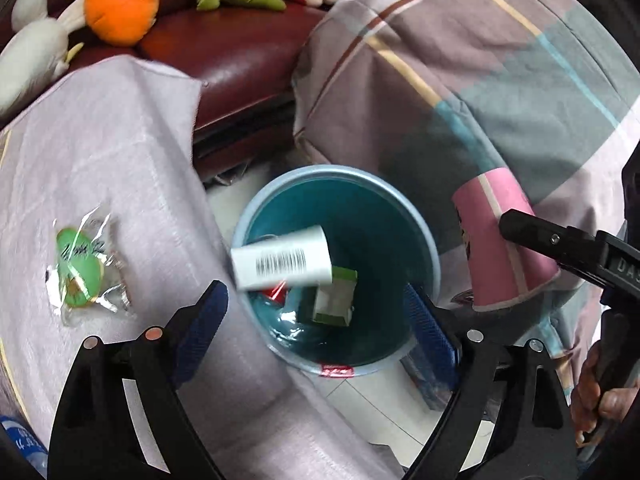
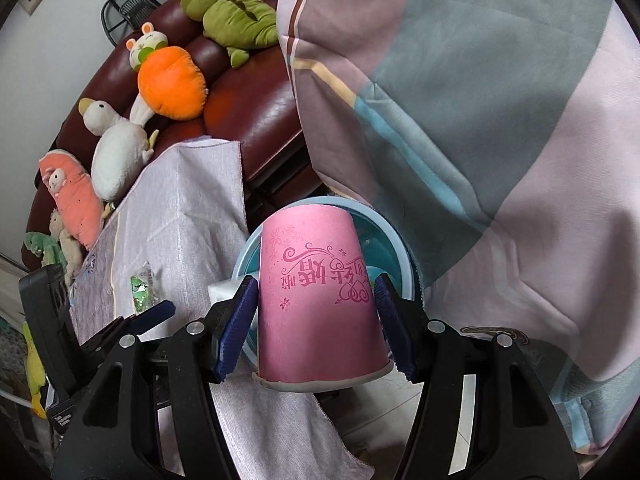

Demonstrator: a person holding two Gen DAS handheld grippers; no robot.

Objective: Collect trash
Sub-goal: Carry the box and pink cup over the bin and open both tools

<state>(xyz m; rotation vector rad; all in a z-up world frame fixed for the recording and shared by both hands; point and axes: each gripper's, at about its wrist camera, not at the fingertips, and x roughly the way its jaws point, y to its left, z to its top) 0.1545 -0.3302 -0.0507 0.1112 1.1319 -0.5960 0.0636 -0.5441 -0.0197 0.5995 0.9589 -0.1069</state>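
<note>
My left tongs (image 1: 316,304) stand wide open with nothing between the 2 ribbed blue pads (image 1: 202,320). They hang over a round blue plastic bin (image 1: 424,224) with a smooth teal inside. A white box with a black barcode (image 1: 282,258) is blurred at the bin's near rim, touching no pad. Lower inside the bin lies a green and white carton (image 1: 334,300).

My right tongs (image 2: 316,324) are closed on a pink paper cup (image 2: 316,300), 1 ribbed pad (image 2: 238,324) pressed to each side of it. The cup is upside down from my view, its rolled rim nearest me and curly darker pink lettering on its matte wall. It is held above the bin's rim (image 2: 244,256).

Left of the bin, a pale lilac woven cloth (image 1: 120,152) covers the surface. On it lies a crinkled clear wrapper with a green centre (image 1: 82,266). A striped bedsheet (image 1: 480,80) hangs to the right. Behind sits a glossy maroon leather sofa (image 1: 240,60) with soft plush toys, among them an orange carrot (image 1: 122,0).
</note>
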